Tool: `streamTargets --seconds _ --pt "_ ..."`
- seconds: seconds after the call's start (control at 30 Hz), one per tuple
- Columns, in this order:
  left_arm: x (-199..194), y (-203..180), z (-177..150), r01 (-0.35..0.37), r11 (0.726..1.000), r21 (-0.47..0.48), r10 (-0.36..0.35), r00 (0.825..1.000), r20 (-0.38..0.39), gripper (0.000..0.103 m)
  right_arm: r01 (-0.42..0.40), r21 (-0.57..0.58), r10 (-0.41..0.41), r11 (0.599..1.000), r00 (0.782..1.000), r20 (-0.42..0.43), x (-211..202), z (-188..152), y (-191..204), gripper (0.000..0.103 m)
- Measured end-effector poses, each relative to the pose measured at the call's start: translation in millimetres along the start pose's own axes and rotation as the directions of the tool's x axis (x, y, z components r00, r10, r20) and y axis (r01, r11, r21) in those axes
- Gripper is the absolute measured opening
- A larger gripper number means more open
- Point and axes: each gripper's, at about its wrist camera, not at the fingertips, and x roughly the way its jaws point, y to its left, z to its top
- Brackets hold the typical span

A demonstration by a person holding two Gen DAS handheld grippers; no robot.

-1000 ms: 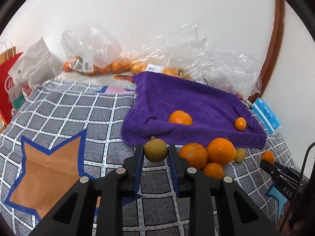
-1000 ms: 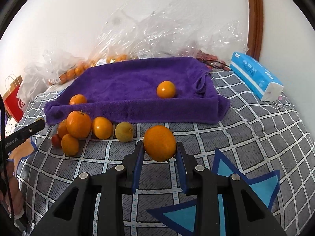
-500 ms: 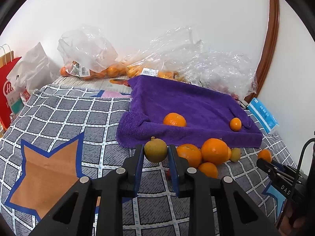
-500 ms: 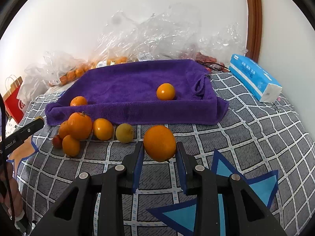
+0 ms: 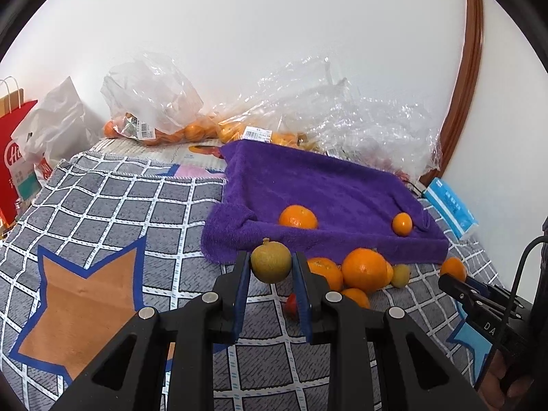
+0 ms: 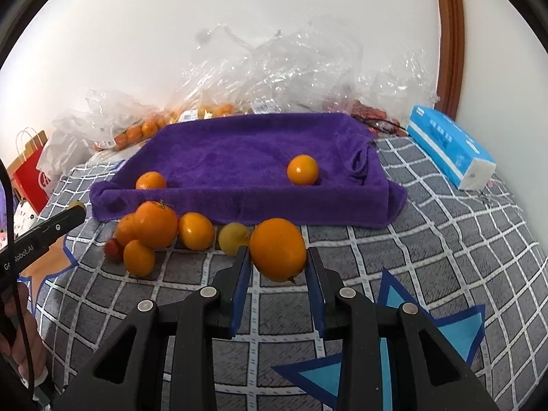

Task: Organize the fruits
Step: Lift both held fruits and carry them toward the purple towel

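Fruit in both grippers, towel tray next

Left gripper (image 5: 271,265) has its fingers clamped on a greenish-brown fruit (image 5: 270,262); right gripper (image 6: 278,257) is clamped on an orange (image 6: 277,249). Both tilt downward just short of the purple towel tray (image 6: 239,202). I'd clear the front wall and release low, so nothing rolls.

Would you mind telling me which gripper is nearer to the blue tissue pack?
Right. The right gripper, shut on a large orange, sits nearer the tissue pack. The left gripper, holding a greenish-brown fruit, is beyond the loose fruit pile.
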Motion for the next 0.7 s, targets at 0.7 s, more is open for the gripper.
streamTargets --seconds 0.7 --pt "3 -28 63 0.024 1.000 0.008 -0.024 1.000 0.019 0.024 -0.035 0.042 0.031 0.999 0.996 0.080 11 73 -10 0.032"
